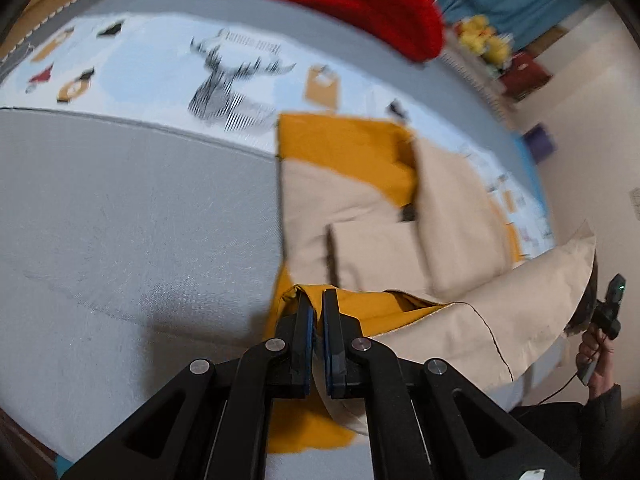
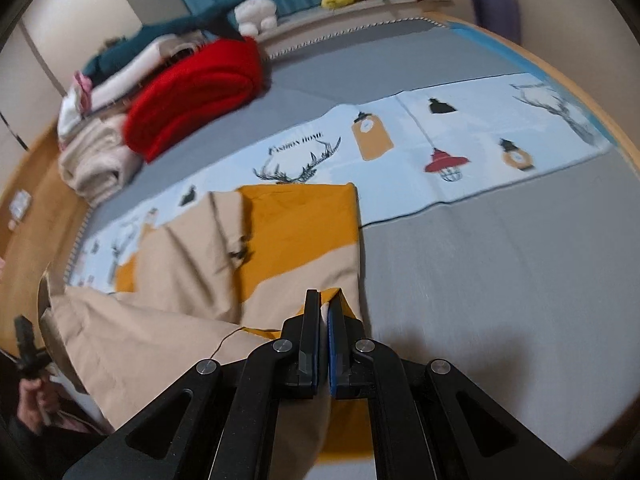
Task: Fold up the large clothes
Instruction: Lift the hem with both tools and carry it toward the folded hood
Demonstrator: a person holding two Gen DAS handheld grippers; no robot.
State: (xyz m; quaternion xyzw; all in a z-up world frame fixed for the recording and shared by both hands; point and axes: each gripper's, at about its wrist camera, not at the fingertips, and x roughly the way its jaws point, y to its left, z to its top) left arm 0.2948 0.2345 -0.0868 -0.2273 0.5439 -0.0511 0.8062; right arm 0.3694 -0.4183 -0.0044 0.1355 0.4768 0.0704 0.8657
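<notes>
left gripper: we see both jaws clamped on the near hem of the garment, mustard cloth pinched between the blue pads.
right gripper: same state, jaws closed on a beige and mustard fold of the garment's near hem.
garment: we read it as a large beige and mustard piece, partly folded, lying across the printed runner and the grey part of the bed, its near end lifted off the bed by both grippers.
bed: grey cover, with a pale blue printed runner across the middle showing deer and lamp motifs.
far edge of bed: a folded red blanket sits on a stack of folded clothes.
hand: in the left wrist view we see the person's other hand at the right border, gripping a black handle.
focus: both views motion-blurred, fine seams unreadable.
</notes>
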